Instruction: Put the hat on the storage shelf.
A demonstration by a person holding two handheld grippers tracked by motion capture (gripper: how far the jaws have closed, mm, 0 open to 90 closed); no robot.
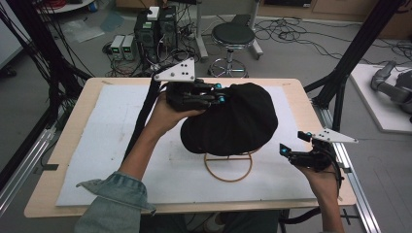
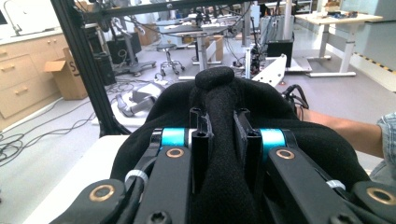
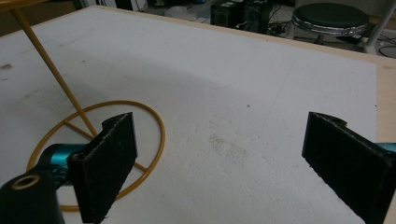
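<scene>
My left gripper [image 1: 219, 93] pinches the black hat [image 1: 238, 121] on its wire stand [image 1: 228, 167].
My left forearm reaches forward over the counter [image 1: 73, 160]; my right gripper [image 1: 291, 148] hovers low beside it, jaws spread wide.

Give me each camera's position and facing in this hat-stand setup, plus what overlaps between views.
High view: above the person's side, looking forward and down on the table; both forearms show, left gripper on the black hat, right gripper open off to the side.
Left gripper view: rides the left gripper, looking along jaws shut on a fold of the hat; the person's other forearm shows at right.
Right gripper view: rides the right gripper, looking low across the white mat.
Shared: the yellow wire stand appears in the high and right gripper views.
</scene>
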